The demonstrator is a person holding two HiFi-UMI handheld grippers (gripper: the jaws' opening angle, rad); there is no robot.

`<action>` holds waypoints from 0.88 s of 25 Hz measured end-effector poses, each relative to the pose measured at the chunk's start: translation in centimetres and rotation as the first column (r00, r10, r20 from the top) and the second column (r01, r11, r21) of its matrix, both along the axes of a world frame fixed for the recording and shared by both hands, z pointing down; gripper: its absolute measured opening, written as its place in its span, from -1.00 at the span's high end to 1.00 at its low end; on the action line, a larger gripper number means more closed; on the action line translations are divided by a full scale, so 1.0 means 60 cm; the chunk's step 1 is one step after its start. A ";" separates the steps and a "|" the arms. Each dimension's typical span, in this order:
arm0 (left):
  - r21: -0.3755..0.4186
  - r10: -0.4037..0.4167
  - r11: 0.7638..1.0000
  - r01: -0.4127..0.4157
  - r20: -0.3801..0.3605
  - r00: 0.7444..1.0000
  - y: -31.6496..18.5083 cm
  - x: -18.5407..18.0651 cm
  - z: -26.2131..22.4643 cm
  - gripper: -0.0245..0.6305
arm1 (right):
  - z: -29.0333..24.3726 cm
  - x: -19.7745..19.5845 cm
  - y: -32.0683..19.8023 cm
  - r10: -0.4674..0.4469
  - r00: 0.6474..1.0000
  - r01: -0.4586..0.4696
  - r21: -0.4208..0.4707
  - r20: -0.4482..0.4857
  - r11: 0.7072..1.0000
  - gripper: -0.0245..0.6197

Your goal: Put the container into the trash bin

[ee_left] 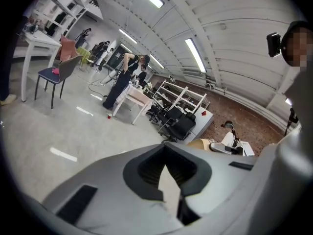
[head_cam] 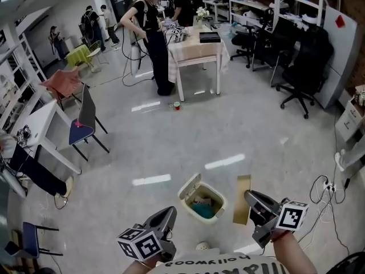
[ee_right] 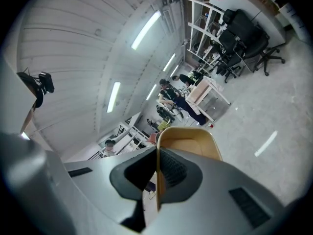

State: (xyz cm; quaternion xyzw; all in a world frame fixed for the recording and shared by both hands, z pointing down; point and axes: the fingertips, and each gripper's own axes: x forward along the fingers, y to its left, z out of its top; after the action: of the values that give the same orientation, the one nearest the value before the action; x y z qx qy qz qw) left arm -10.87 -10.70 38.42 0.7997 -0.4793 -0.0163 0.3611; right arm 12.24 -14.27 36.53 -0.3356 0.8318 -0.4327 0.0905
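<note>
Container (head_cam: 241, 208) clamped in right gripper (head_cam: 249, 197), long axis pointing away beside trash bin (head_cam: 186, 188); left gripper (head_cam: 170, 210) closed.

Head view downward, gripper views upward, distant table (head_cam: 197, 47) in all

The container (head_cam: 242, 200) hangs just right of the trash bin (head_cam: 202, 200), apparently not touching it.

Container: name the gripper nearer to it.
Right. The right gripper has its jaws shut on the container; the left gripper hangs apart from it, across the trash bin.
</note>
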 end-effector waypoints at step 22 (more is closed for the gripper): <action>-0.046 -0.059 0.997 0.056 -0.062 0.996 -0.018 -0.068 0.063 0.91 | 0.028 -0.077 -0.034 -0.050 0.996 0.048 -0.033 -0.068 0.998 0.87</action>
State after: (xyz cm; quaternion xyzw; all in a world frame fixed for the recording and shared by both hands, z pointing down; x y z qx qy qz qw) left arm -14.97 -11.79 42.17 0.7765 -0.4907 -0.0416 0.3930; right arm 7.63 -16.33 38.19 -0.3311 0.8355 -0.4362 0.0460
